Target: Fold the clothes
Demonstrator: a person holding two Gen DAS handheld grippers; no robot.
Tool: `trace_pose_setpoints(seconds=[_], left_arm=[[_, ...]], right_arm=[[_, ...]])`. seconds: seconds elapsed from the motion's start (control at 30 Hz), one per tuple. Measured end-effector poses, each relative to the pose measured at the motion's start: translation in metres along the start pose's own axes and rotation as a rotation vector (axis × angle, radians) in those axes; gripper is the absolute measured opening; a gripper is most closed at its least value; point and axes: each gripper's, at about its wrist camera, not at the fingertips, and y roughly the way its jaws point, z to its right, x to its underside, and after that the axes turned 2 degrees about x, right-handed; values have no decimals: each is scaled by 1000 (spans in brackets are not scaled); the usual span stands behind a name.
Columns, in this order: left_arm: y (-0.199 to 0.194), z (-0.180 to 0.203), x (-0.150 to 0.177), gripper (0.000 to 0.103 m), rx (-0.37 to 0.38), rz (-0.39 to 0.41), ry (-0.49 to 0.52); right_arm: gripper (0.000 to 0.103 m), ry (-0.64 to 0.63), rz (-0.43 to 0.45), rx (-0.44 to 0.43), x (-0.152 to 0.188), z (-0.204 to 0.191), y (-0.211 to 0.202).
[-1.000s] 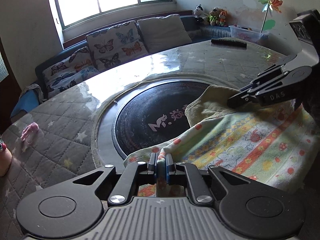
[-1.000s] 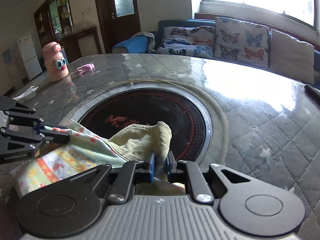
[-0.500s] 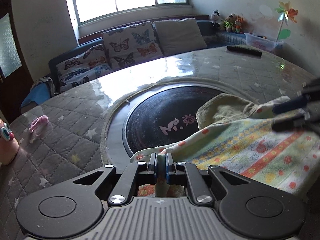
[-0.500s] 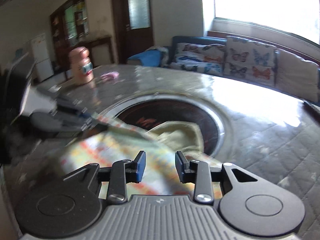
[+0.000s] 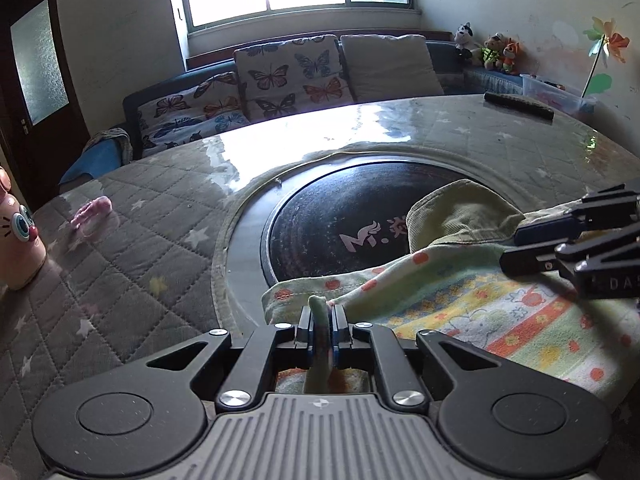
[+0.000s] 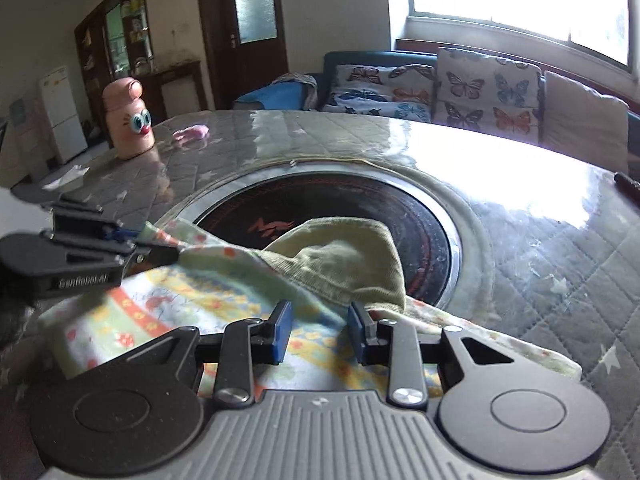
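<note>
A small patterned garment (image 5: 500, 312) with coloured stripes and red dots lies on the round table, its green corduroy part (image 5: 460, 212) over the dark centre plate. My left gripper (image 5: 321, 334) is shut on a fold of the garment's near edge. It shows at the left of the right wrist view (image 6: 160, 254), holding the cloth. My right gripper (image 6: 319, 334) is open, its jaws apart above the striped cloth (image 6: 168, 300), just short of the green part (image 6: 344, 260). It shows at the right of the left wrist view (image 5: 516, 246).
The table has a quilted grey cover (image 5: 140, 240) and a dark round centre plate (image 5: 344, 216). A pink bottle with eyes (image 6: 128, 122) and a small pink object (image 6: 192, 134) stand at the far left. A dark remote (image 5: 518, 105) lies at the far right.
My right gripper let go of the green part, opened, and now hovers open over the striped cloth. My left gripper kept its hold on the garment's edge.
</note>
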Motion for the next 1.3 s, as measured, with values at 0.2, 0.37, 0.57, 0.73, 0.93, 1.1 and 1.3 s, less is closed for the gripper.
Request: trace_pose_setpoints(seconds=[0.2,0.37,0.57,0.73,0.93,1.1,1.3], left_arm=[[-6,-4,0,14,-3,4,-5],[-23,-2,-2,19,-13,45,-10],[-48,5,-6,21,2,95,-8],[-63,23,-4,21,71,115,9],[-70,48,7,21,170,104,35],[-71,60,18,21,207,94,37],[-65,57,30,21,187,53,34]], right_arm=[[30,-16,27,25,4,5,-30],[31,8,22,48,17,16,-51],[31,72,18,103,29,40,-57],[26,122,21,137,33,58,-53],[26,73,65,94,18,39,-60],[16,35,36,43,8,20,-37],[17,26,2,73,2,20,-15]])
